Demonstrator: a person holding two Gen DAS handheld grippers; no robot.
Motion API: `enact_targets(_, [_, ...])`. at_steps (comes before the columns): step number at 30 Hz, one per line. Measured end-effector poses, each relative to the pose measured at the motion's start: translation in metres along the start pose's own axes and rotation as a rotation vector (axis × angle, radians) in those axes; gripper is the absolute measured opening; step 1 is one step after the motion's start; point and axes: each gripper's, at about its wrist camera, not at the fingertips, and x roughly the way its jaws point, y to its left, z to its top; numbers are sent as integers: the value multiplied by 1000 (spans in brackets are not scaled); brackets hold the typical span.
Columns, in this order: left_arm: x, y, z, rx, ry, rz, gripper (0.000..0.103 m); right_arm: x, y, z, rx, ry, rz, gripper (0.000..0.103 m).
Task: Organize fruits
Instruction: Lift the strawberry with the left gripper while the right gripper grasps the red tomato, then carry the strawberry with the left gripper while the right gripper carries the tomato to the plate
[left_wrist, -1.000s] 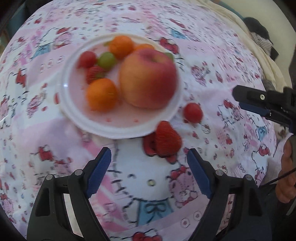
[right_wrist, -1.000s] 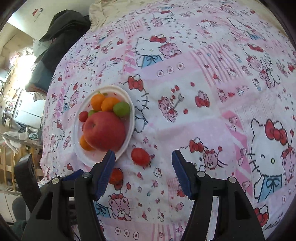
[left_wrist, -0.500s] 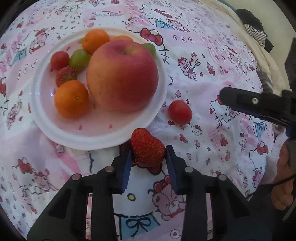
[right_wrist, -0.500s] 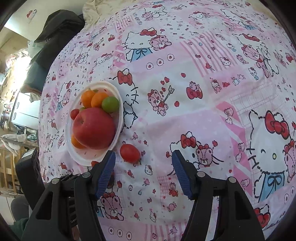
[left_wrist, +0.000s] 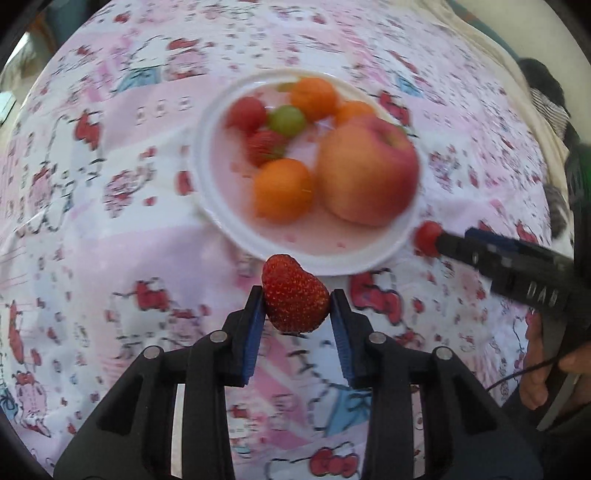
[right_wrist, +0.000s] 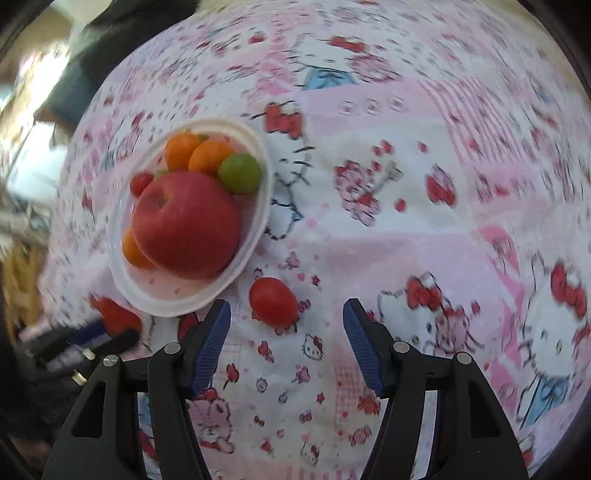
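In the left wrist view our left gripper (left_wrist: 296, 308) is clamped on a strawberry (left_wrist: 294, 294), the blue pads (left_wrist: 254, 334) pressing its two sides; the jaws have just been closing, and the berry now sits between them with its tip pointing toward the plate. We see it held in front of the near rim of the white plate (left_wrist: 207, 192), which rests on the pink cartoon-print cloth (left_wrist: 92, 221). On the plate lie a large apple (left_wrist: 367, 171) at the right, an orange (left_wrist: 282, 191) just beside it, a second strawberry (left_wrist: 265, 147), a green grape (left_wrist: 286, 120), a red cherry tomato (left_wrist: 245, 114) and two more oranges at the far side, all rather blurred. At the right edge our right gripper (left_wrist: 439, 240) reaches in as a dark finger with a blue pad, its tip next to a loose cherry tomato (left_wrist: 426, 236) that lies on the cloth just outside the plate rim; whether they touch we cannot tell. Part of a hand (left_wrist: 543, 365) shows at that edge, below the tool. In the right wrist view our right gripper (right_wrist: 286, 325) stands with its jaws apart and nothing gripped, the loose cherry tomato (right_wrist: 273, 301) lying on the cloth (right_wrist: 406, 229) just ahead of the fingertips, clear of both blue pads (right_wrist: 212, 343). The plate (right_wrist: 258, 221) sits to the upper left with the apple (right_wrist: 186, 225), a green grape (right_wrist: 240, 173) and oranges on it. At the lower left, blurred, we make out the left gripper (right_wrist: 110, 332) with the red strawberry (right_wrist: 114, 315) at its tip, close to the plate's near rim.
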Motion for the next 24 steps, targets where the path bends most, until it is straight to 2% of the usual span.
enact_targets(6, [-2,17,8,-50,-10,19,31,14,13,-1,-88,28,-40,66])
enact_targets(12, [-2,15,11,-38,-15,36,32,20,13,2,-106,37,-58,65])
enact_targets(14, [-2,13,12,-26,-18,45,32,21,13,3,-113,37,-64,61])
enact_targets(19, [-2,13,11,-20,-23,50,32,24,14,3,-136,52,-68,33])
enact_targets(24, [-2,12,12,-19,-26,49,32,21,17,1,-145,43,-73,33])
